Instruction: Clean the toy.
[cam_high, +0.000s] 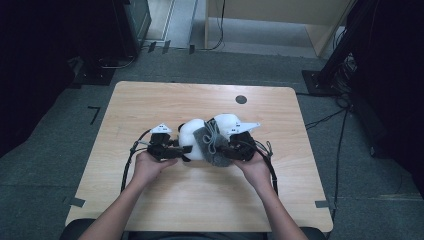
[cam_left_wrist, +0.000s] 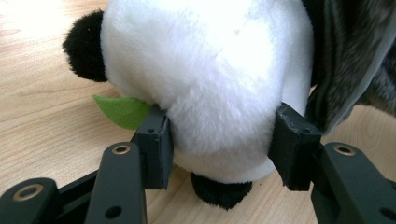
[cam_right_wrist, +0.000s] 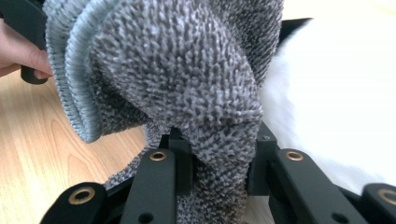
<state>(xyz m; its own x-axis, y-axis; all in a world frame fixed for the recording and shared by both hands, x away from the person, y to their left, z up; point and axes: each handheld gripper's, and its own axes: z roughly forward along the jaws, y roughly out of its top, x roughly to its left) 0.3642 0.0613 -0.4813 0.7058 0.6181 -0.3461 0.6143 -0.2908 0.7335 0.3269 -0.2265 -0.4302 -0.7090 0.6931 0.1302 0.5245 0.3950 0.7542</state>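
Note:
A white plush toy (cam_high: 192, 137) with black ears and feet lies mid-table, with a green felt leaf (cam_left_wrist: 122, 111) under it. My left gripper (cam_high: 181, 152) comes in from the left. In the left gripper view its jaws (cam_left_wrist: 224, 144) press into both sides of the toy's white body (cam_left_wrist: 210, 70). A grey knitted garment (cam_high: 211, 146) is draped over the toy's right side. My right gripper (cam_high: 229, 150) is shut on a bunched fold of that knit (cam_right_wrist: 187, 60), pinched between its pads (cam_right_wrist: 219, 158). The white plush (cam_right_wrist: 336, 102) lies just beyond the knit.
The light wooden table (cam_high: 150, 105) has a small dark round hole (cam_high: 241, 99) near its far edge. Around it are grey floor, cables and dark stands (cam_high: 340, 55) at the right. A hand (cam_right_wrist: 18, 58) shows at the left edge of the right gripper view.

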